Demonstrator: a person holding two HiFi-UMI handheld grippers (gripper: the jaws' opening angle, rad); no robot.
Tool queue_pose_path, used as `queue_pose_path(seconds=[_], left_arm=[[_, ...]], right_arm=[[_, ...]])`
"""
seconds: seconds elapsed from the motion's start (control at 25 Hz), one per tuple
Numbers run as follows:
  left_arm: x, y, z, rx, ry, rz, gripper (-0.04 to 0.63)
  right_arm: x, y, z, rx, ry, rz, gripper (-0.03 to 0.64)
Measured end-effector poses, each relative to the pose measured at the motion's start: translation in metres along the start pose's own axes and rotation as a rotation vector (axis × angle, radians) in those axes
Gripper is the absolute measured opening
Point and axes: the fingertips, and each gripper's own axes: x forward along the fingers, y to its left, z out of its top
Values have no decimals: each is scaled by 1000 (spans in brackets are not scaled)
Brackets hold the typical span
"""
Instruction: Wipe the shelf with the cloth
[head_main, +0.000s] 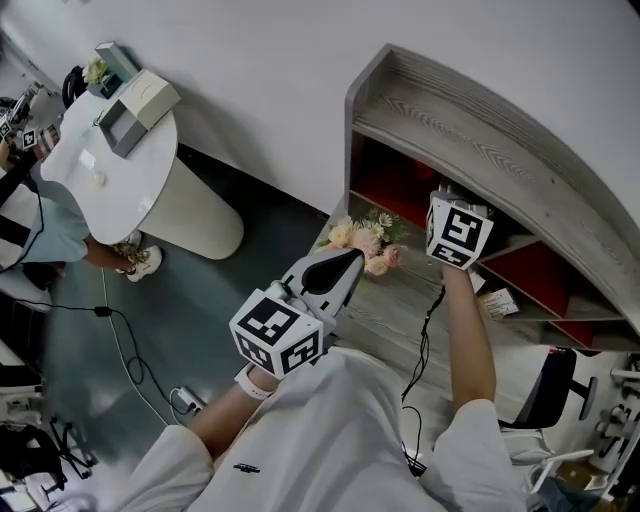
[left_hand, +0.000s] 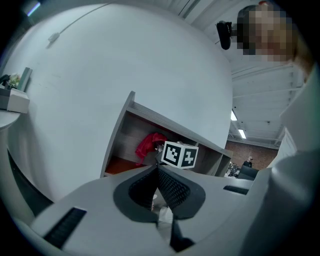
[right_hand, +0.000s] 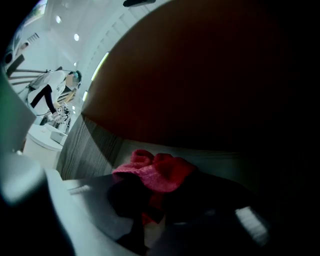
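Observation:
The grey wooden shelf (head_main: 480, 120) with red back panels stands against the white wall. My right gripper (head_main: 447, 200) reaches into an upper compartment, its marker cube facing me and its tips hidden. In the right gripper view it (right_hand: 150, 200) is shut on a crumpled red cloth (right_hand: 157, 172), which lies against the compartment's pale floor beside a grey side wall (right_hand: 85, 145). The left gripper view shows the same cloth (left_hand: 149, 144) beside the right gripper's cube (left_hand: 180, 155). My left gripper (head_main: 352, 258) hangs shut in front of the shelf, jaws (left_hand: 157, 168) pressed together with nothing between them.
A bunch of pale flowers (head_main: 366, 240) lies on the shelf's lower board, just beyond the left gripper. A round white table (head_main: 110, 175) with boxes stands far left, with a seated person (head_main: 45, 235) beside it. Cables (head_main: 120, 350) cross the dark floor. A chair (head_main: 550, 385) stands lower right.

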Motion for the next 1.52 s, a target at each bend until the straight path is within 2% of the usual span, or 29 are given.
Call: queue_pose_path(seconds=[0.36, 0.64, 0.72, 1.0, 1.12, 1.52], left_arm=[[8, -15, -12, -2, 32, -58, 0], [-1, -1, -13, -25, 27, -28, 0], [-2, 1, -15, -32, 29, -24, 0], [-7, 8, -20, -44, 33, -12, 0], [-7, 10, -18, -44, 25, -8, 0], [-12, 18, -13, -50, 7, 22, 0]], right_arm=[[-39, -63, -22, 183, 55, -317, 67], [-57, -76, -52, 133, 219, -467, 67], [-59, -76, -63, 129, 266, -483, 67], [-58, -68, -81, 77, 374, -445, 65], [-55, -61, -84, 90, 404, -410, 61], [-16, 14, -101, 136, 508, -108, 63]])
